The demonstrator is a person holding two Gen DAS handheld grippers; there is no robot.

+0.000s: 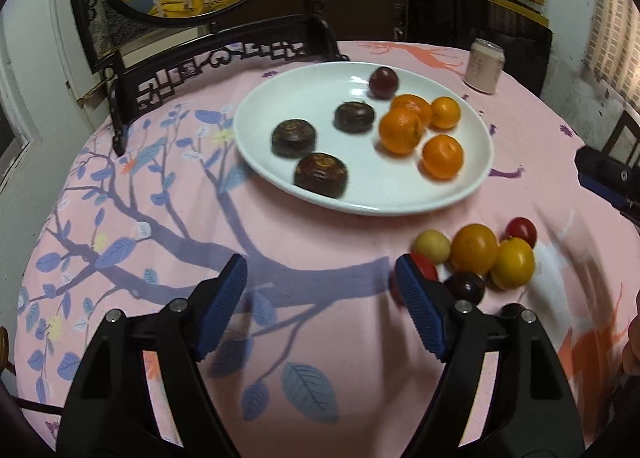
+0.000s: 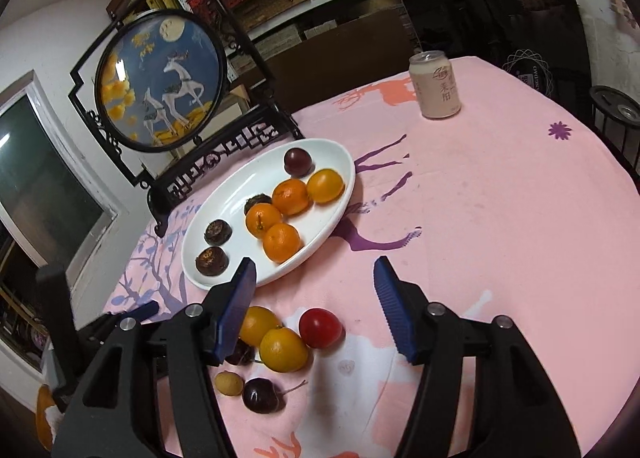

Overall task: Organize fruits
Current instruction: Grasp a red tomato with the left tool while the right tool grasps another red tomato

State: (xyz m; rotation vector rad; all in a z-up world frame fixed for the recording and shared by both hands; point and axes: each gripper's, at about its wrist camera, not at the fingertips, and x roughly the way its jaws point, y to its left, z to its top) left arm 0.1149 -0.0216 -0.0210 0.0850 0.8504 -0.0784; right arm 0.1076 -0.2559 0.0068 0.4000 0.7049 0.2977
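A pink cloth covers the table. A framed deer screen stands behind the white plate, whole only from the right wrist; the left wrist view cuts off its top. The plate holds four oranges, three dark brown fruits and one plum at its far side. From the right wrist, one brown fruit is half hidden behind an orange. A can sits well beyond the plate. Loose fruit lies on the cloth in front of the plate: yellow, red and dark pieces. Only the right wrist shows the stemmed cherry. The left gripper is spread wide, empty, its right finger beside the pile. The right gripper is also wide, empty, above the pile.
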